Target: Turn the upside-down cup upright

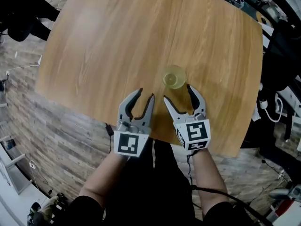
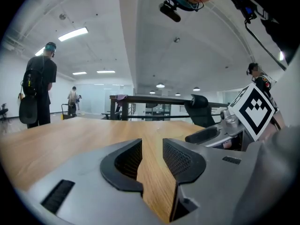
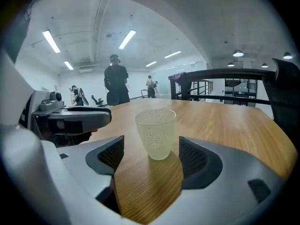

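Observation:
A translucent, pale yellow-green dimpled cup stands on the wooden table, wide end up and narrow end on the wood. My right gripper is open wide just short of it, with the cup at the mouth of the jaws and the pads apart from its sides. My left gripper hovers to the left of the right one. Its jaws stand a narrow gap apart, with only bare wood between them. In the left gripper view the cup is hidden.
Both grippers sit near the table's front edge, above my legs. A dark office chair and a railing stand beyond the far side. One person stands behind the table, with others farther off. Cables and gear lie on the floor at the right.

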### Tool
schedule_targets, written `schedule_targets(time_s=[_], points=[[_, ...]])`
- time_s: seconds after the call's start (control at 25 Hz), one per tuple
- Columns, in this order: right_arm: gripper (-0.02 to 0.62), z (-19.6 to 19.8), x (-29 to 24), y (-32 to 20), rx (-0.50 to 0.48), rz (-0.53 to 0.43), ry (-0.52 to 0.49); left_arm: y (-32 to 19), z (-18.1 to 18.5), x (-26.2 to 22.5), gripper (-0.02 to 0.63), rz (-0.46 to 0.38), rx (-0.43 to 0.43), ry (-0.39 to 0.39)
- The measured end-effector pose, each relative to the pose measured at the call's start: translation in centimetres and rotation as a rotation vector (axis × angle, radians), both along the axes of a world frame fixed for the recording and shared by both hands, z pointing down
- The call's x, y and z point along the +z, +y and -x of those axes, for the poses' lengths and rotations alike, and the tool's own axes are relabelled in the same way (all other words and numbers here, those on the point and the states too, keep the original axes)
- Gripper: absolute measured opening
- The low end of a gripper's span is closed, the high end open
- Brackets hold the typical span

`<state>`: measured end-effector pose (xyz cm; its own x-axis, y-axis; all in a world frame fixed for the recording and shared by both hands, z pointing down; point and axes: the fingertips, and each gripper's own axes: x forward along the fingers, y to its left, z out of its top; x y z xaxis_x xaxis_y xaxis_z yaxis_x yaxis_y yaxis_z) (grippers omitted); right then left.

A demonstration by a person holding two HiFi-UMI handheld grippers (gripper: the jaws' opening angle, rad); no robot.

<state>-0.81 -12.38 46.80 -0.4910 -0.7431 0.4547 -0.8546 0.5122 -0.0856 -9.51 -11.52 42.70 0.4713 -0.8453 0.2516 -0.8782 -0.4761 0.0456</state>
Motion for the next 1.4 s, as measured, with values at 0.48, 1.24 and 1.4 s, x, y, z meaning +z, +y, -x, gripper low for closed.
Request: schedule_targets(time_s=[0.48, 1.24, 1.4], points=[[0.324, 2.2, 1.5, -5.4, -0.021, -0.11, -0.039, -3.3, 0.5, 3.0, 0.18, 0.007, 0.042, 0.091], [0.324, 1.2, -3.1, -5.5, -0.068, -0.122, -0.259, -2.4, -0.5, 5.5, 0.243, 0.018, 0.173, 0.023], [0.324, 0.8, -6.9, -4.5, -0.117, -0.073, -0.426, -1.4, -3.0, 4.3, 0.287, -0.003, 0.292, 0.028]])
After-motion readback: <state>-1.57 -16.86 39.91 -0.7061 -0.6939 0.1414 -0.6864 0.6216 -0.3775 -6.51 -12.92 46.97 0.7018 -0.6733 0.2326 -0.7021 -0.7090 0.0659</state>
